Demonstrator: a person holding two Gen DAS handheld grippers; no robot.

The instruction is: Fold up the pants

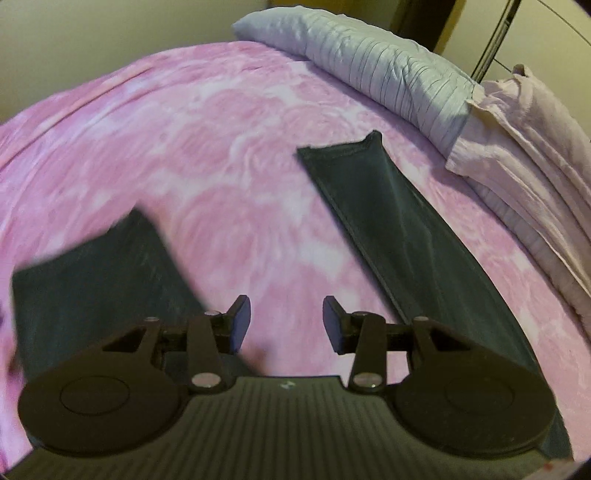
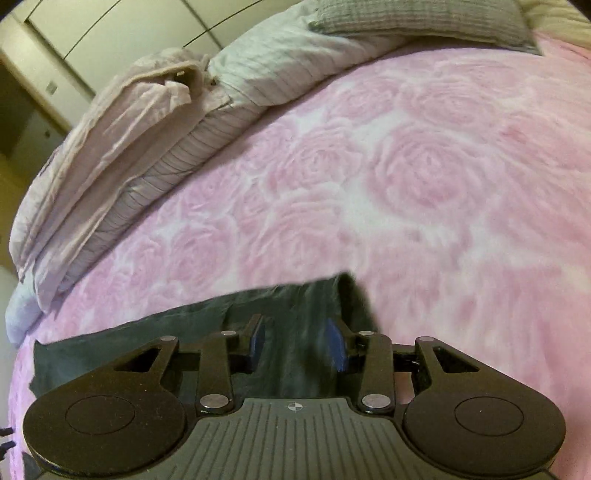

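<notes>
Dark pants lie on a pink rose-patterned blanket (image 1: 184, 147). In the left wrist view one leg (image 1: 388, 206) runs from its hem at upper centre down to the right. A second dark part (image 1: 96, 280), blurred, lies at lower left. My left gripper (image 1: 286, 325) is open over bare blanket between the two, holding nothing. In the right wrist view my right gripper (image 2: 297, 343) hovers over a blurred edge of the pants (image 2: 147, 339). Dark cloth shows in the gap between its fingers. The pads stand apart and do not visibly press on it.
Folded grey striped bedding (image 1: 369, 66) and a pale pink sheet (image 1: 524, 155) are piled along the far right side of the bed. In the right wrist view the same pile (image 2: 140, 140) lies at the left, with a grey pillow (image 2: 417, 18) at the top. Cupboard doors (image 2: 92, 37) stand behind.
</notes>
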